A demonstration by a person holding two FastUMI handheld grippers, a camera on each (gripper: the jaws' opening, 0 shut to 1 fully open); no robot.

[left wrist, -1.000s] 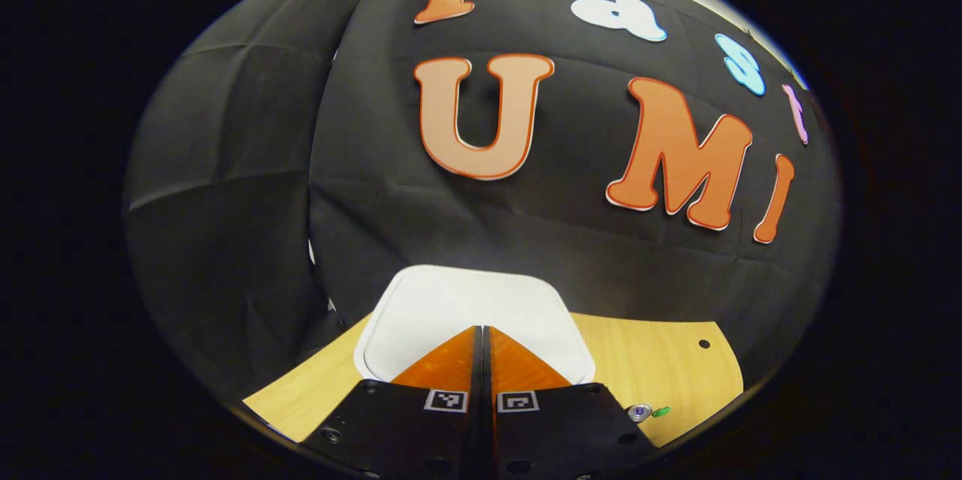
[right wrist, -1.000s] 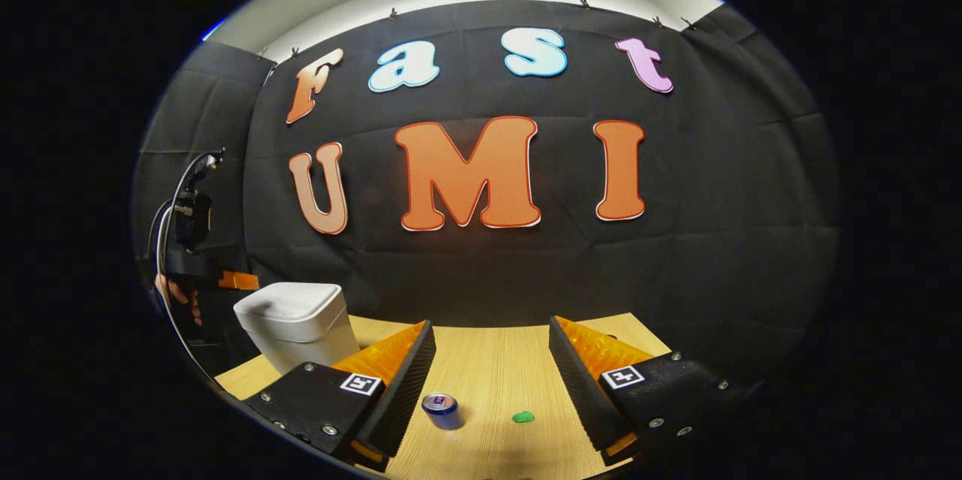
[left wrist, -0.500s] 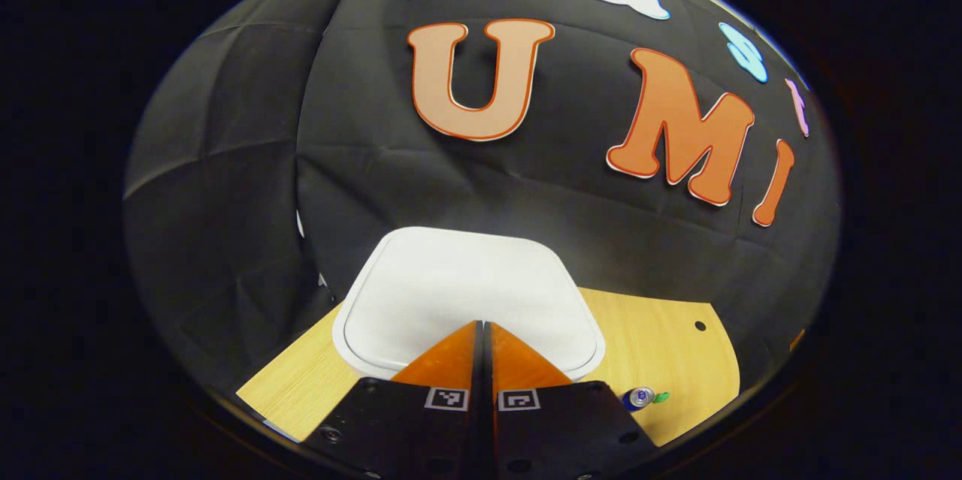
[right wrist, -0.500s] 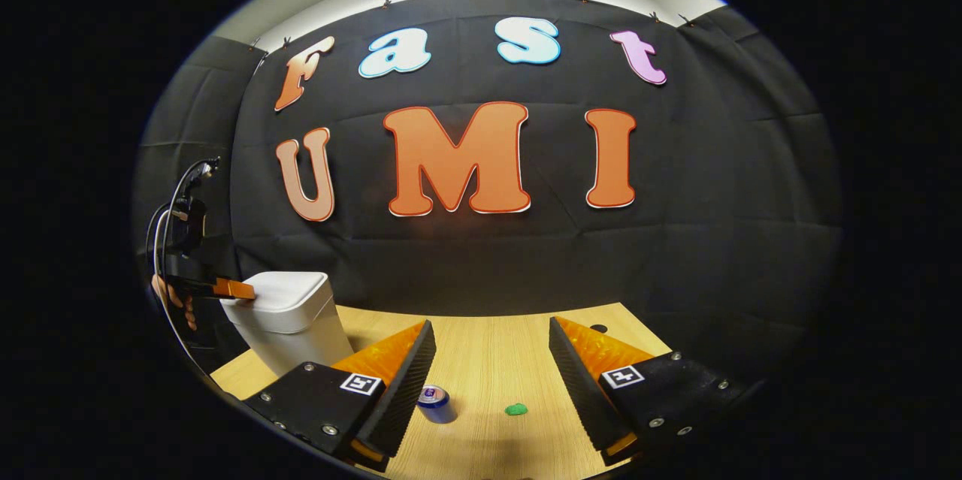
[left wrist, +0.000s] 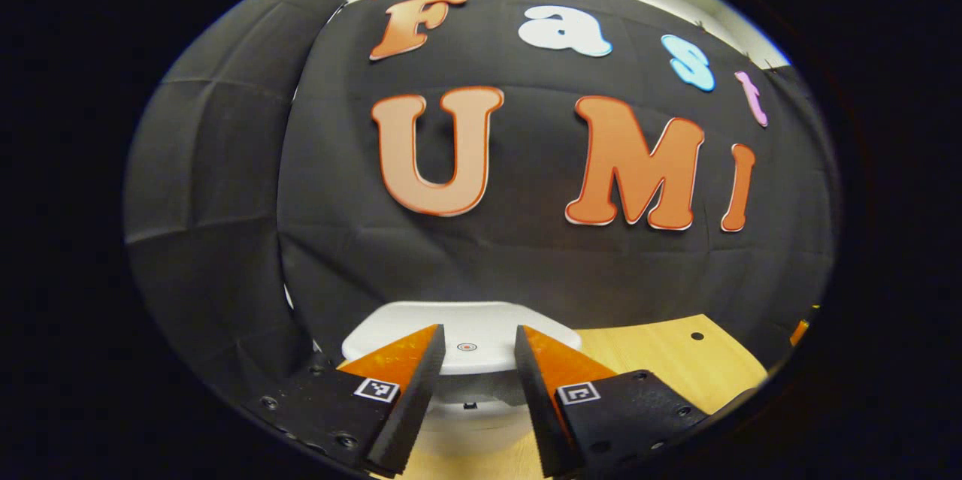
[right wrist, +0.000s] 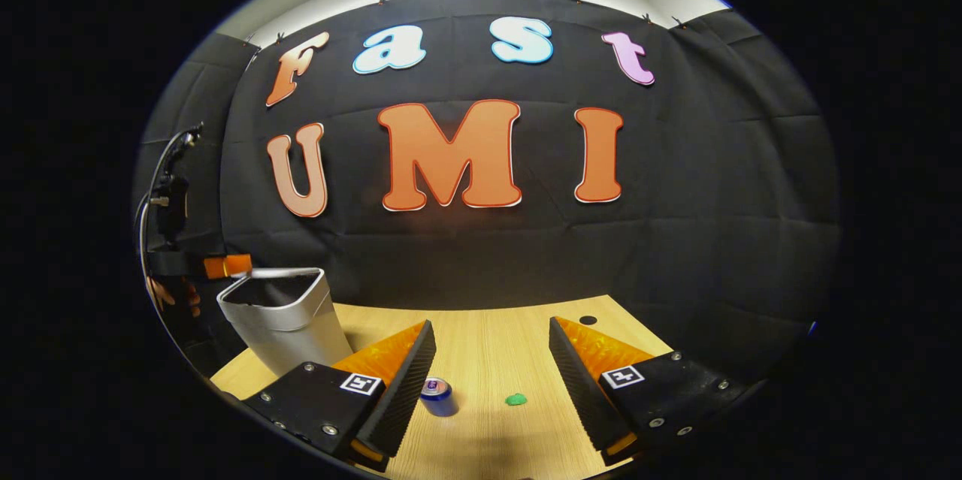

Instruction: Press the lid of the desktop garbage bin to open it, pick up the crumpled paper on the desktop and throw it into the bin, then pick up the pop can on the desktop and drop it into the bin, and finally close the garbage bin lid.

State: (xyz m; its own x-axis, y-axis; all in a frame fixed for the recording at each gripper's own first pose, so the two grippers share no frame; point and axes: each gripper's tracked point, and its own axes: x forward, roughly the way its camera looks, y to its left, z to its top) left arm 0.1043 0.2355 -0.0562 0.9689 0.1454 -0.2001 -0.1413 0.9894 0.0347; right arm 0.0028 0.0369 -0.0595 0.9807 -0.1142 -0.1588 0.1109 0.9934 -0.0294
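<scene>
Two grippers are up over the wooden desktop [right wrist: 488, 360], and the garbage bin [right wrist: 289, 326] serves as the landmark at its left end. In the right gripper view the bin's lid is raised, its dark mouth open to the room. The left gripper [right wrist: 225, 266] hovers level at the bin's far-left rim, a hand [right wrist: 169, 296] gripping it from behind with a cable looping up above; from this side I cannot tell its finger spacing. In the left gripper view, that gripper [left wrist: 470, 382] has its fingers parted and empty, framing the bin's white lid [left wrist: 466, 341], which sits just beyond the tips without contact. The right gripper [right wrist: 488, 378] is held low and level well to the right of the bin, its fingers spread wide, grasping nothing. Between those fingers, on the desktop, the pop can [right wrist: 437, 396] stands upright, right of the bin and just beside the left finger. The crumpled paper [right wrist: 515, 399], a small green wad, lies farther right of the can, apart from it.
</scene>
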